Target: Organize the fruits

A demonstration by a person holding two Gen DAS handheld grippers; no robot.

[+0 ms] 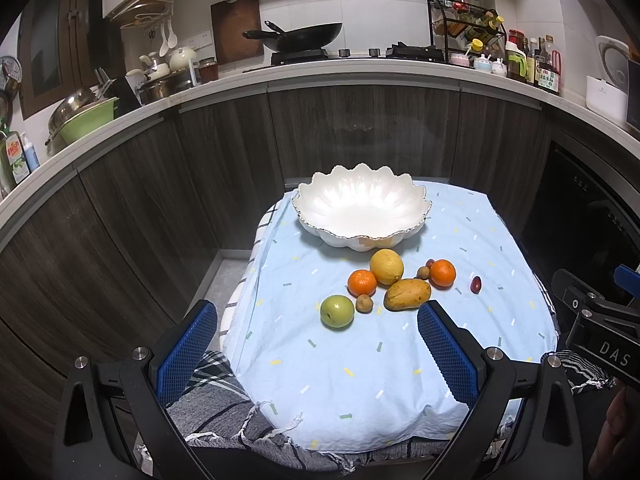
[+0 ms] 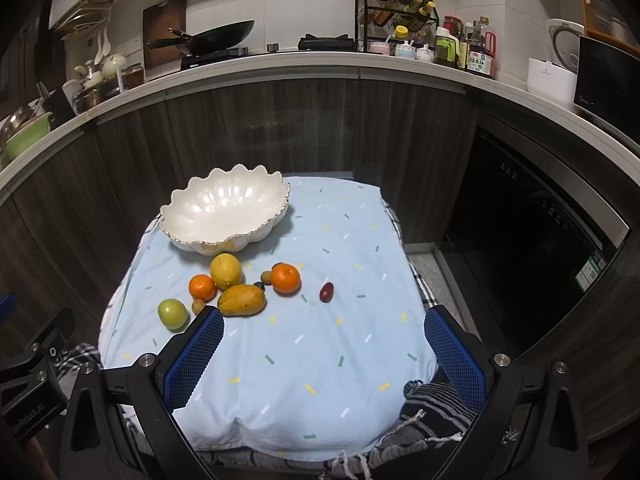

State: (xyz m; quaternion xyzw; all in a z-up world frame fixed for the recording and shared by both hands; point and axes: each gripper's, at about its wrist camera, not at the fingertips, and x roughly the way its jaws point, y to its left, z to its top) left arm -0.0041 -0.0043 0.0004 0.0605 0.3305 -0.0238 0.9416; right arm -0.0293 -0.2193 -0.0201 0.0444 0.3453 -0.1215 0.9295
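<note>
Both grippers hang over the near end of a table covered in a pale blue cloth, each tilted down toward it. The left gripper has its blue pads spread as wide as they go, with nothing between them but bare cloth. The right gripper is spread just as wide and holds nothing; in the left view its black body shows at the right edge of the frame.

The fruit sits in a loose cluster in the middle of the cloth, all of it outside the bowl — a white scalloped dish that stands at the far end, upper centre in the left view and upper left in the right view. Just in front of the bowl lies a lemon. To its lower left is an orange, and to the right a second orange. A mango lies below the lemon, close to the left gripper's right pad in the picture. A green apple sits at the lower left of the cluster, with a small brown fruit just beside it. Another small brown fruit lies between the lemon and the second orange. A dark red fruit lies apart — off to the right of the rest.

Behind the table runs a kitchen counter with a wok at upper centre.
</note>
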